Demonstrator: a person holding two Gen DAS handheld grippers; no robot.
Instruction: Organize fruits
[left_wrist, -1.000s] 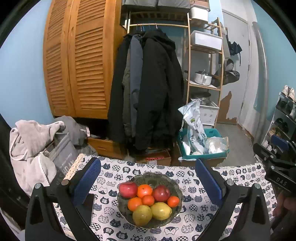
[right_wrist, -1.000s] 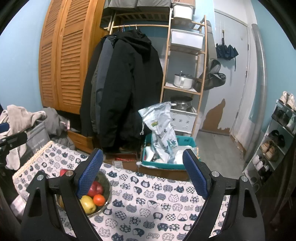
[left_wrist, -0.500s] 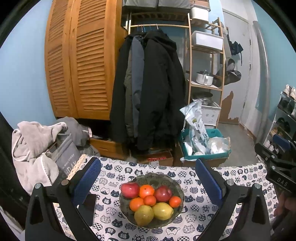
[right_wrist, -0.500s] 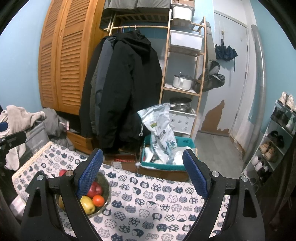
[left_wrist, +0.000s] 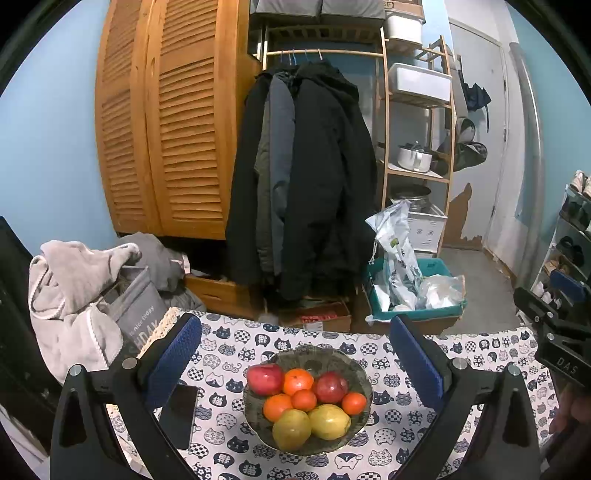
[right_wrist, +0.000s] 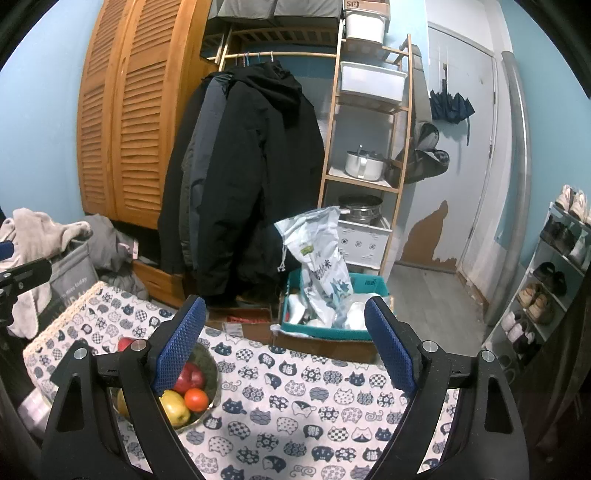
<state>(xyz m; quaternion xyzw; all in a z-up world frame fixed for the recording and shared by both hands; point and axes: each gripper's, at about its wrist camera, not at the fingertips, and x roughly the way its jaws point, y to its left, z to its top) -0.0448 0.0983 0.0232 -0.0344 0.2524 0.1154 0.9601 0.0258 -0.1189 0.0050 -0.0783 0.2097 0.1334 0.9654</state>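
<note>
Both grippers, left gripper and right gripper, are hanging wide apart, empty, over the fruit bowl on the cat-print tablecloth.

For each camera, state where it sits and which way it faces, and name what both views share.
Left wrist: rides the left gripper, facing forward and down at the fruit bowl centred between its open fingers; the right gripper shows at the right edge.
Right wrist: rides the right gripper, facing forward over the cat-print tablecloth; the open fingers frame bare cloth, and the left gripper's tip shows at the left edge.
Shared: the bowl, the tablecloth, black coats, the teal bin.
</note>
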